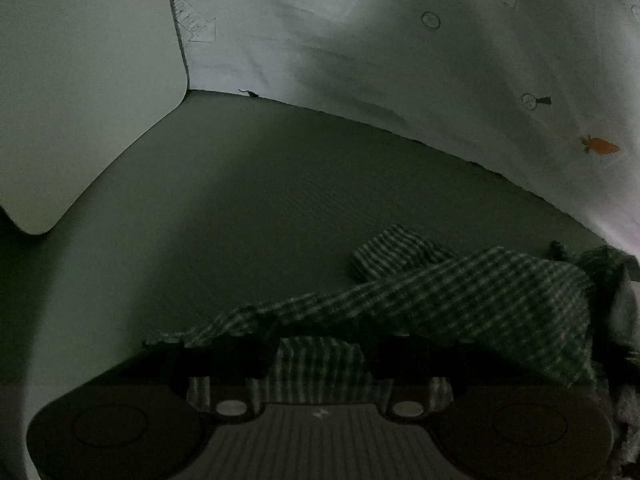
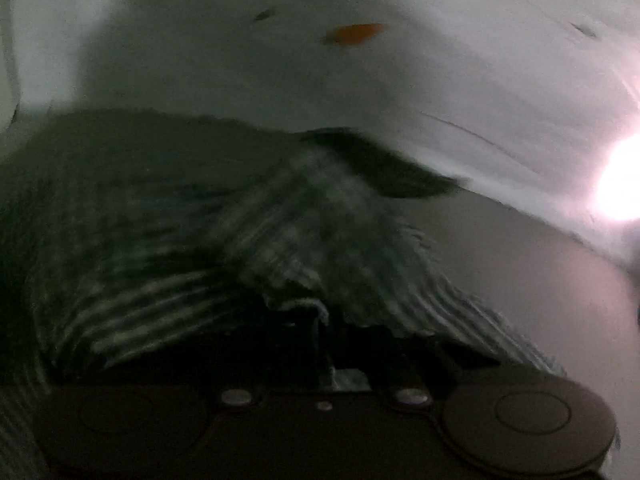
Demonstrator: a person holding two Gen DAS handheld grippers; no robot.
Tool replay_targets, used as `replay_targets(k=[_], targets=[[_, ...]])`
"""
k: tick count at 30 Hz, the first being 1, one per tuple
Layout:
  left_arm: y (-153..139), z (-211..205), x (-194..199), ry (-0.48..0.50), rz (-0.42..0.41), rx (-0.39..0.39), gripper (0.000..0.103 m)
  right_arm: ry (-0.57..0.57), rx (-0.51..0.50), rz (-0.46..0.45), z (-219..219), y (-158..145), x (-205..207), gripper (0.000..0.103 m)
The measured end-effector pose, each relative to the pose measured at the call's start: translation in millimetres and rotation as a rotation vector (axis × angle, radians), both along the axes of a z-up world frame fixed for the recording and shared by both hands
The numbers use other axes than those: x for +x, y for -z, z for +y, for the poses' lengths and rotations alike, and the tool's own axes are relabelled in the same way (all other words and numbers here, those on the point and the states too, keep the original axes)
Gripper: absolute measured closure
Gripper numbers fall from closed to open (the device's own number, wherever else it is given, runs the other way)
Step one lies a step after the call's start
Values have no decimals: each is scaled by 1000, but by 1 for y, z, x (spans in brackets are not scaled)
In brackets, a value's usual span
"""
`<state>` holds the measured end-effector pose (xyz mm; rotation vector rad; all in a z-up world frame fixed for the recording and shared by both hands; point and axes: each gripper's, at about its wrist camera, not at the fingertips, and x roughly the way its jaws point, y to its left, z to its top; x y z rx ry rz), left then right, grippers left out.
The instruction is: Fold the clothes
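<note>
A green and white checked cloth (image 1: 480, 292) lies crumpled on a dark green surface (image 1: 240, 200) and drapes over the tips of my left gripper (image 1: 320, 344). Its jaws stand apart, and a flat piece of the cloth shows in the gap without being pressed. In the right wrist view the same checked cloth (image 2: 300, 220) is blurred and bunched into a ridge. My right gripper (image 2: 322, 332) has its fingers together, with a folded edge of the cloth pinched between them. The fingertips of both grippers are partly hidden by the fabric and the dim light.
A white sheet (image 1: 360, 40) printed with small drawings and an orange carrot (image 1: 600, 145) rises behind the surface; the carrot (image 2: 354, 34) shows in the right view too. A pale rounded panel (image 1: 80, 100) stands at the left. A bright glare (image 2: 620, 188) sits at the right edge.
</note>
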<state>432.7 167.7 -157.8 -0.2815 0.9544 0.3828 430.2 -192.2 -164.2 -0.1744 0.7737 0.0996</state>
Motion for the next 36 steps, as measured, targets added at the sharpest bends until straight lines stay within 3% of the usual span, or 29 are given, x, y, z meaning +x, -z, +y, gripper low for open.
replay_targets(k=[3, 5, 9, 11, 12, 14, 15, 16, 20, 23, 25, 27, 29, 30, 31, 32, 33, 34, 35, 36], targets=[[1, -6, 10, 16, -23, 28, 58, 183, 11, -56, -56, -21, -18, 99], [3, -9, 18, 32, -31, 39, 58, 318, -58, -85, -100, -30, -30, 99], [3, -10, 39, 69, -42, 76, 58, 643, -298, -79, -201, -34, -48, 99], [4, -9, 51, 100, -43, 89, 51, 797, -437, -34, -242, -35, -55, 97], [6, -7, 59, 116, -42, 84, 50, 855, -471, -13, -255, -36, -54, 93], [13, -4, 73, 134, -38, 68, 46, 903, -439, -24, -268, -45, -60, 76], [19, -3, 82, 146, -30, 57, 45, 894, -401, -44, -266, -49, -61, 60], [25, -3, 91, 162, -19, 45, 45, 855, -366, -64, -257, -50, -58, 56], [50, -6, 119, 250, 35, 16, 43, 631, -186, -127, -204, -42, -41, 50], [67, -6, 133, 289, 56, -9, 40, 384, 38, -120, -169, -34, -20, 42], [77, -6, 140, 311, 59, -37, 40, 210, 121, -102, -142, -29, -4, 35], [85, -6, 144, 321, 59, -84, 40, 55, 119, -71, -115, -23, 10, 26], [90, -9, 145, 323, 53, -87, 47, -37, 61, -42, -91, -14, 22, 25], [90, -13, 144, 331, 46, -67, 54, -56, 16, -31, -83, -9, 28, 25], [89, -17, 143, 336, 44, -37, 76, -64, -37, -21, -76, -2, 34, 25], [87, -20, 143, 337, 42, -17, 91, -67, -83, -11, -70, 3, 41, 27], [85, -21, 143, 338, 38, -5, 92, -68, -112, -4, -70, 7, 47, 42], [84, -23, 143, 339, 34, 7, 97, -74, -119, 5, -72, 9, 55, 74], [78, -21, 143, 336, 21, 25, 98, -77, -105, 13, -74, 8, 62, 89], [70, -17, 143, 332, 2, 46, 99, -66, -91, -3, -77, 1, 69, 96]])
